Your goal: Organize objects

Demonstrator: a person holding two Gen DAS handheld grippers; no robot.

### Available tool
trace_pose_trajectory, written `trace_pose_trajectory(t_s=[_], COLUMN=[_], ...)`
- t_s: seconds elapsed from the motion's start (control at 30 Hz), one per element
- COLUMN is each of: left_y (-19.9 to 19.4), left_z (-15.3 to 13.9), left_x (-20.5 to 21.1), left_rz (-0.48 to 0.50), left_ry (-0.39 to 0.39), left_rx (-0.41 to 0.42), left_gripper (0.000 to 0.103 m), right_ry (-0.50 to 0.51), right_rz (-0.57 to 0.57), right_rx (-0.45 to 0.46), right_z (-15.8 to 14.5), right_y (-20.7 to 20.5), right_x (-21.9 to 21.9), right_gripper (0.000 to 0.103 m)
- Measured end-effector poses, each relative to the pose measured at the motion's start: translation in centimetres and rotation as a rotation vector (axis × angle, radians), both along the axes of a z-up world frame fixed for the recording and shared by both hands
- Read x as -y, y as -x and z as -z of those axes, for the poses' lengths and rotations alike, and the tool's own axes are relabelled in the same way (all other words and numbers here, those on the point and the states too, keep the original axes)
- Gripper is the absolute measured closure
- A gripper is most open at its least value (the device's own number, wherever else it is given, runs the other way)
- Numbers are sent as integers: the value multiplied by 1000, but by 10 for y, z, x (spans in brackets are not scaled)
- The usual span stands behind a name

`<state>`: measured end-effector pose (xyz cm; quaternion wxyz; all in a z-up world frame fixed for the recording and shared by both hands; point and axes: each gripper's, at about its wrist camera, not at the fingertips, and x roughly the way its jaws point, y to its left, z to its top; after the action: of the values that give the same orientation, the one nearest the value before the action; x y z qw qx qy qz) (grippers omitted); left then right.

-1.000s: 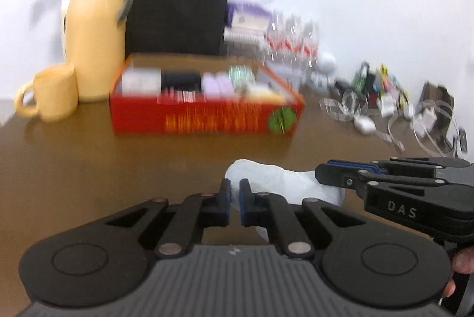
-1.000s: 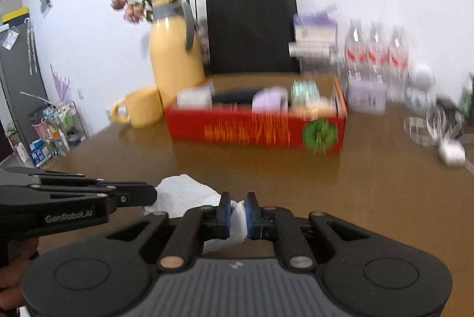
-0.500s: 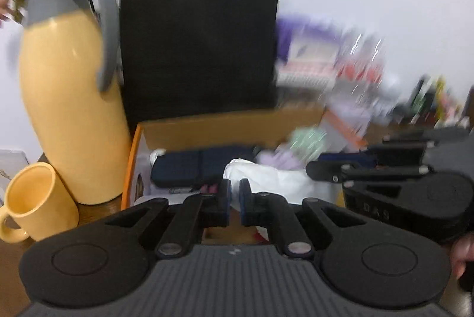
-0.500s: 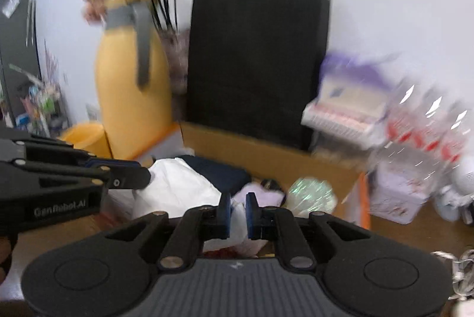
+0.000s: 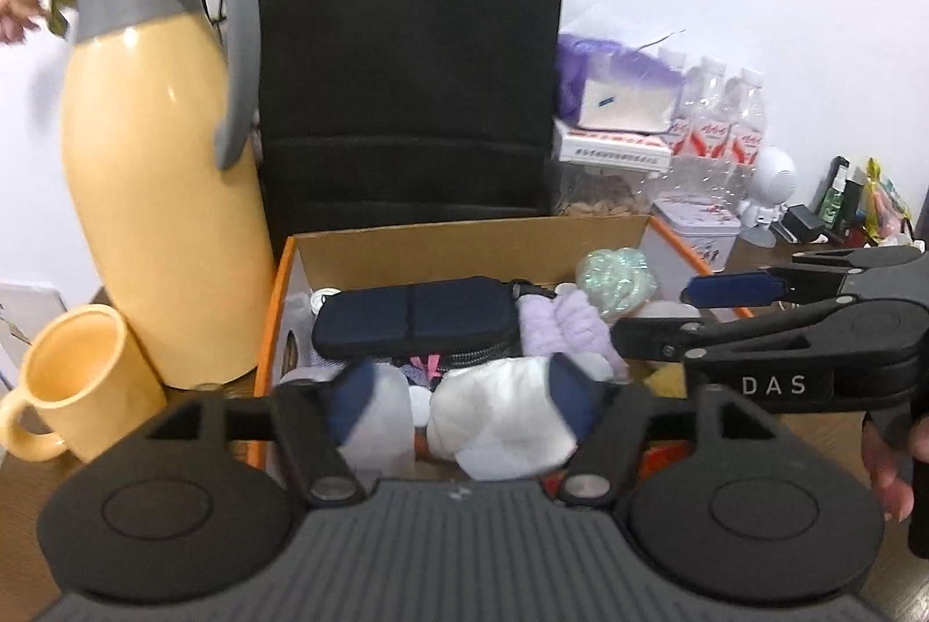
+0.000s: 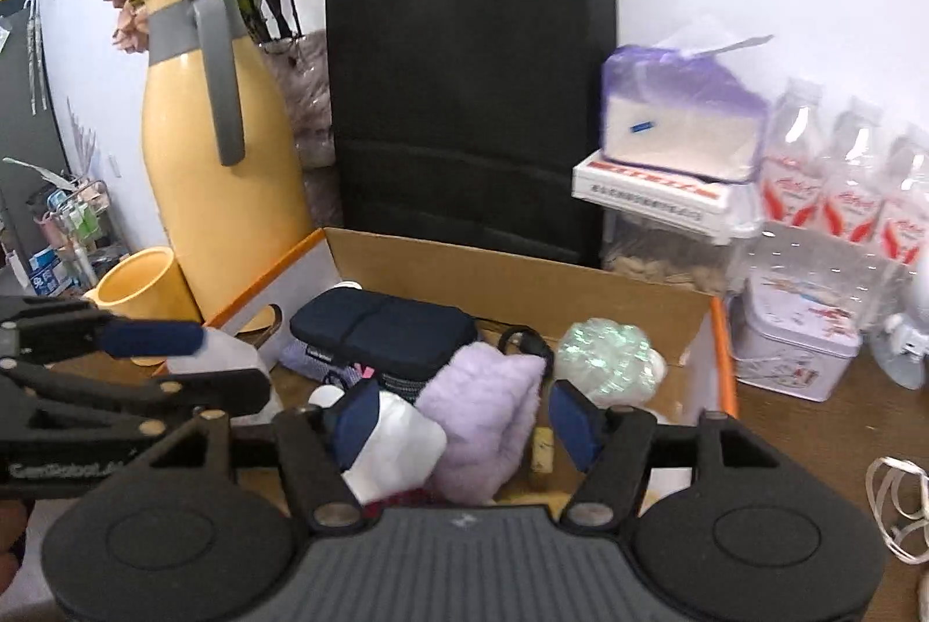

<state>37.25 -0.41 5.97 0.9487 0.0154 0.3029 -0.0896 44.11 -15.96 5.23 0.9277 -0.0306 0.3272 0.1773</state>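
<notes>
A white cloth bundle [image 5: 499,413] lies in the front of the orange cardboard box [image 5: 464,238]; it also shows in the right wrist view [image 6: 395,442]. My left gripper [image 5: 461,398] is open above the box with the cloth between its fingers, not gripped. My right gripper [image 6: 464,416] is open over the same box [image 6: 522,273], above a lilac fluffy item [image 6: 482,424]. The box also holds a dark blue pouch [image 5: 415,314], the lilac item [image 5: 566,329] and a pale green ball [image 5: 618,276].
A yellow thermos jug [image 5: 157,192] and yellow mug [image 5: 75,384] stand left of the box. A black paper bag [image 5: 406,70] stands behind it. Tissue pack, water bottles [image 6: 848,180], a tin [image 6: 801,337] and cables sit to the right.
Both grippers carried the white cloth from the table to above the box, then opened; the cloth now lies in the box.
</notes>
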Motion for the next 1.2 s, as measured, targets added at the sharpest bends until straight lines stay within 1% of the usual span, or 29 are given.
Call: trace_pose_trajectory(t_s=[0.03, 0.07, 0.1, 0.13, 0.17, 0.2, 0.23, 0.27, 0.33, 0.43, 0.53, 0.57, 0.63, 0.7, 0.77, 0.8, 0.83, 0.9, 0.97, 1.07, 1.2], left_y=[9, 25, 39, 56, 76, 96, 117, 133, 170, 226, 271, 283, 305, 326, 339, 344, 348, 357, 361, 367, 364], left_z=[-2, -5, -6, -7, -8, -8, -6, -5, 0, 13, 24, 26, 26, 26, 24, 22, 19, 18, 21, 27, 28], left_x=[0, 0, -1, -1, -2, -3, -3, -3, -5, -11, -15, -17, -20, -18, -15, -15, -16, -22, -25, -30, -31], left_rz=[-9, -22, -24, -17, -8, -4, -1, -1, -10, -84, -89, -97, -135, -158, -147, -143, -142, -131, -123, -118, -135], left_ry=[-9, -20, -24, -26, -26, -28, -33, -35, -28, 19, 75, 88, 83, 56, -1, -18, -15, 21, 33, 41, 42], left_rx=[14, 32, 49, 69, 92, 111, 117, 117, 120, 103, 28, 10, 1, 9, -25, -33, -37, -49, -73, -91, -96], left_gripper=[17, 12, 9, 2, 0, 0, 0, 0, 0, 0, 0, 0, 0, 0, 0, 0, 0, 0, 0, 0, 0], right_ry=[7, 12, 12, 2, -10, -21, -32, -39, -49, -39, -57, -72, -99, -109, -120, -120, -119, -142, -176, -147, -105], right_rz=[7, 13, 23, 24, 14, 7, 8, 16, 35, 84, 99, 113, 122, 119, 139, 151, 173, 220, 236, 209, 173], right_rx=[-2, -8, -11, -4, 10, 24, 42, 58, 92, 104, 137, 134, 108, 85, 71, 65, 61, 63, 54, 45, 36], right_z=[-1, -3, -4, -5, -6, -7, -7, -8, -6, -2, 4, 6, 10, 13, 15, 16, 17, 19, 19, 19, 19], right_y=[8, 16, 29, 44, 62, 81, 105, 124, 167, 234, 301, 319, 347, 367, 385, 392, 400, 414, 424, 429, 426], right_x=[3, 6, 10, 14, 17, 20, 24, 26, 29, 26, 20, 19, 18, 16, 15, 15, 15, 18, 21, 10, -3], right_gripper=[39, 39, 39, 38, 35, 32, 24, 19, 16, 14, 12, 12, 11, 11, 11, 11, 11, 11, 10, 5, 5])
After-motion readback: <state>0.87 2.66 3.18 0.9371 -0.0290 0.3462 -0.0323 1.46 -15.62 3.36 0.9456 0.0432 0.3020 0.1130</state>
